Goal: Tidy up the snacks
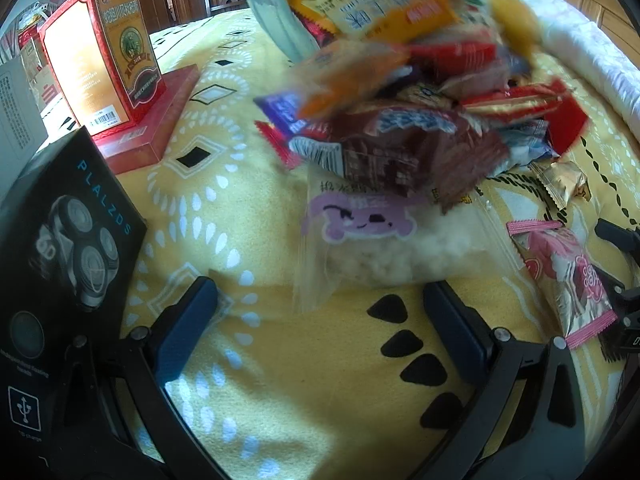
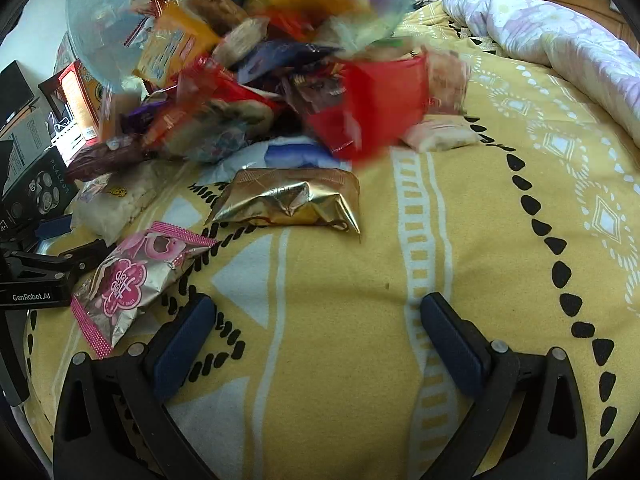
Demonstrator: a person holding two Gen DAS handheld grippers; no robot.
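A pale blue translucent bowl hung tipped above the yellow patterned blanket, and a blurred mass of wrapped snacks spilled from its mouth onto the cloth below. Everything else sat in relation to that heap. On its near edge, in the right wrist view, a crumpled gold packet lay flat on the blanket, apart from the blurred wrappers. Nearer the camera and to the left of the heap lay a pink flowered packet, and beside it a clear bag of white puffed snack touched the heap's left edge. In the left wrist view that clear bag bore a pink cartoon label and lay at the heap's front, just beyond the fingertips.

The left gripper hovered low over the blanket with its jaws spread wide and nothing between them. The right gripper was likewise wide open and empty, short of the gold packet.

Left of the heap, a red and gold box stood upright on a flat red box, and a black shaver box leaned nearer the camera. Beyond the heap to the right, a rumpled floral quilt lay along the blanket's far edge.
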